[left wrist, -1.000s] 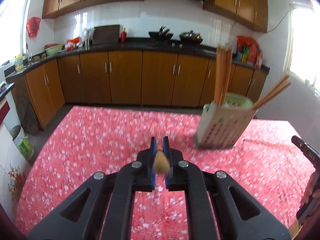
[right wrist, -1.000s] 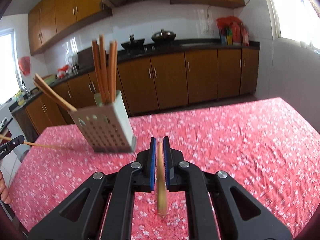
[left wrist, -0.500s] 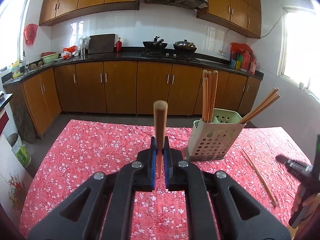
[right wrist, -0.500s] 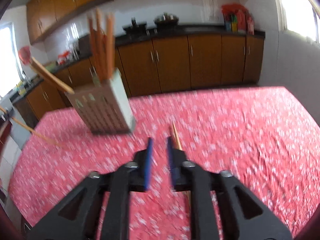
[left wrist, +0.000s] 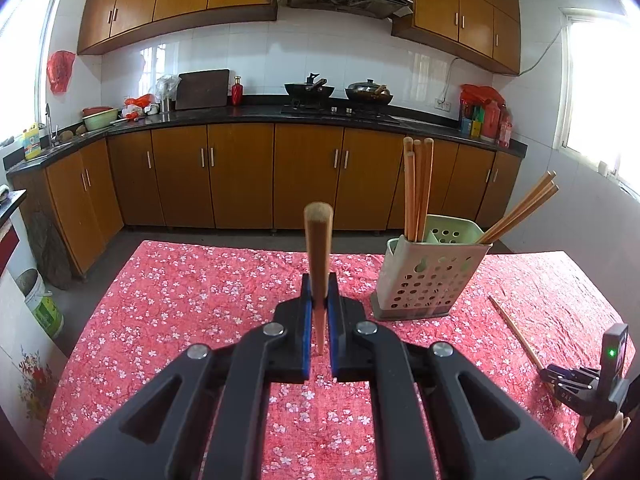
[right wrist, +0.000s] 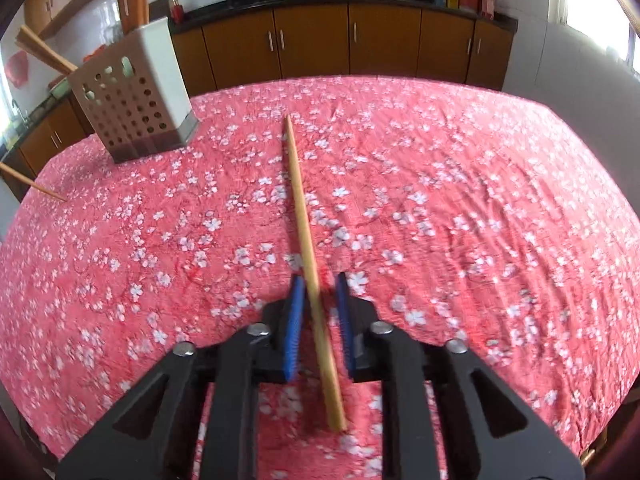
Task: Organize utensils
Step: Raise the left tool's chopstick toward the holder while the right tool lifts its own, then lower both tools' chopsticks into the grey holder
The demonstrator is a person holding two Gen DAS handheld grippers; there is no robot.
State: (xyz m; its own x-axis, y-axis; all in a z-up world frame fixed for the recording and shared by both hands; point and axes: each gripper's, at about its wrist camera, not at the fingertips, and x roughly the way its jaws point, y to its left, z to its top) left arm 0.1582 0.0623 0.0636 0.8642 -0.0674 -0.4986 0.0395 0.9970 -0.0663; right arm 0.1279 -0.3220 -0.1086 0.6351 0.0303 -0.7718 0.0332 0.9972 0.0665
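The step in hand looks like the pick-up of the loose chopstick (right wrist: 300, 200) from the desk (right wrist: 500, 208) by the right claw (right wrist: 320, 312). To do it well, the pads should close squarely on the stick's thick end while it lies flat, low enough to pinch the wood and not the flowered cloth under it. The stick should then be lifted without being dragged, since the cloth is wrinkled and could snag. The right claw's jaws have just been closing. In the right wrist view they are parted, with a sliver of cloth visible on each side of the stick, so I judge that they are not yet gripping it. The stick runs between the blue pads (right wrist: 294, 320) at a slight slant. Its thick end passes back under the claw toward the camera, and its thin tip points away toward the far side of the desk. The perforated holder (right wrist: 132, 96) stands well off to the left of that tip, with several chopsticks (left wrist: 416, 184) already upright in it. The left claw (left wrist: 318, 308) is clamped tight on another chopstick (left wrist: 317, 248), which stands nearly upright between its pads (thick end up). It is near the holder, which stands to its right in the left wrist view.
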